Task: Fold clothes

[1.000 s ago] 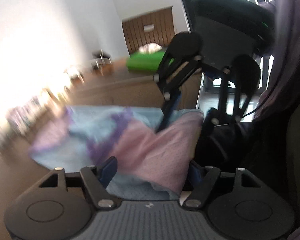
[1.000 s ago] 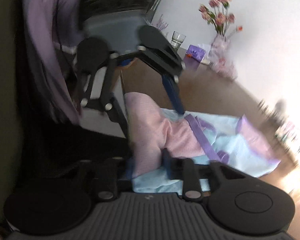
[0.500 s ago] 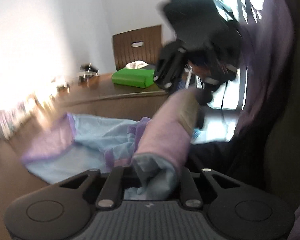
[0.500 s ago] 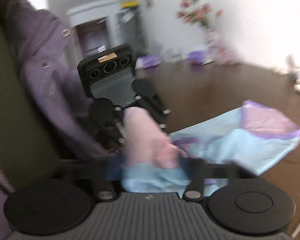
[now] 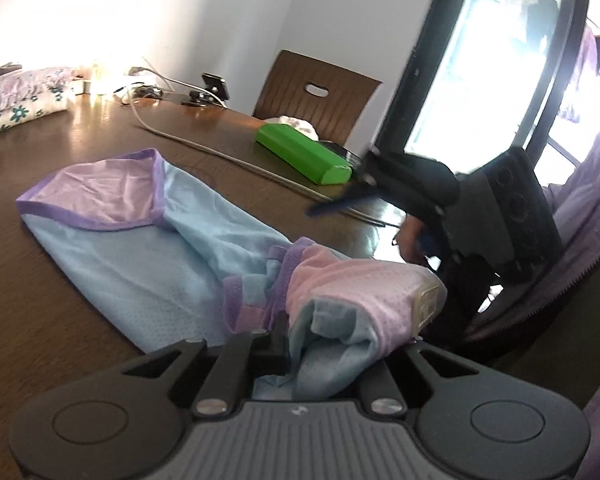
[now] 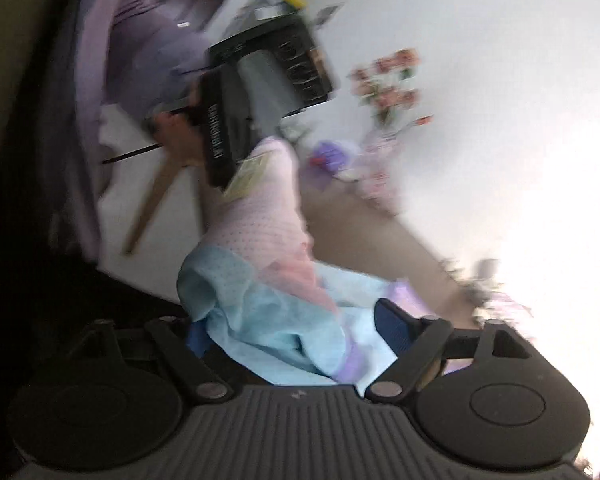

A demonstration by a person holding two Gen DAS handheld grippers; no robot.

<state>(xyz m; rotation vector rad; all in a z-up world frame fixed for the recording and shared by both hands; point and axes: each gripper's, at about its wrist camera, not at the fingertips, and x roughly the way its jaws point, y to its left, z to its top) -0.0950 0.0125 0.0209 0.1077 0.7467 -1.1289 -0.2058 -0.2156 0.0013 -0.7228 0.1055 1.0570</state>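
A light blue garment (image 5: 148,264) with pink panels and purple trim lies on the brown table (image 5: 32,320). Its near pink end is lifted off the wood. My left gripper (image 5: 324,340) is shut on that bunched end, and the cloth hides its fingertips. In the right wrist view, the left gripper (image 6: 240,172) holds the pink end up by a sewn label. My right gripper (image 6: 296,332) has its jaws closing, with blue cloth draped between them and the right pad (image 6: 396,328) standing apart from the bunch. In the left wrist view one blue finger (image 5: 340,205) of the right gripper shows beyond the cloth.
A green box (image 5: 304,152) and a long cable (image 5: 220,152) lie behind the garment. Folded floral clothes (image 5: 24,96) sit at the far left, a brown chair (image 5: 316,88) behind the table. A flower vase (image 6: 384,92) stands by the wall. A purple sleeve (image 5: 588,200) is close on the right.
My left gripper has shut on the garment's pink end and rolled. My right gripper let go of the cloth and opened wide. The far wide end stays flat on the table.
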